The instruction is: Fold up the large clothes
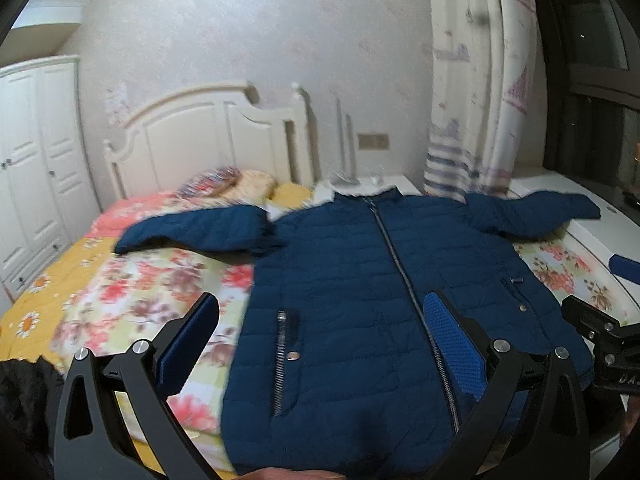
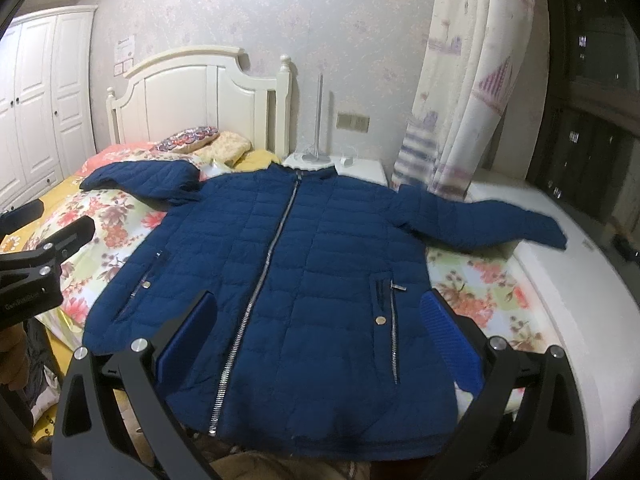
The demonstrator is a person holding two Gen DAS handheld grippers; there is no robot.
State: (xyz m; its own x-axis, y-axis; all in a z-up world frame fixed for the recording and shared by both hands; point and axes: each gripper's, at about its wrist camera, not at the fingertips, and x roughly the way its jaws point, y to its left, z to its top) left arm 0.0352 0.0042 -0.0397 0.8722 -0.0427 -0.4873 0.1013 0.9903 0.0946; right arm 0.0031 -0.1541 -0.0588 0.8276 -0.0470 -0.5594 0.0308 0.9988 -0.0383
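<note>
A navy quilted jacket (image 1: 360, 280) lies flat, front up and zipped, on the floral bed cover (image 1: 160, 280), both sleeves spread out to the sides. It also shows in the right wrist view (image 2: 288, 272). My left gripper (image 1: 320, 320) is open above the jacket's lower hem, holding nothing. My right gripper (image 2: 316, 320) is open above the hem too, empty. The right gripper's body shows at the right edge of the left wrist view (image 1: 604, 344); the left gripper's body shows at the left edge of the right wrist view (image 2: 36, 264).
A white headboard (image 2: 200, 96) and pillows (image 2: 208, 140) stand at the far end. A white nightstand (image 2: 344, 166) and a curtain (image 2: 460, 100) are at the back right. A white wardrobe (image 2: 36, 100) is on the left. A white ledge (image 2: 560, 264) runs along the bed's right side.
</note>
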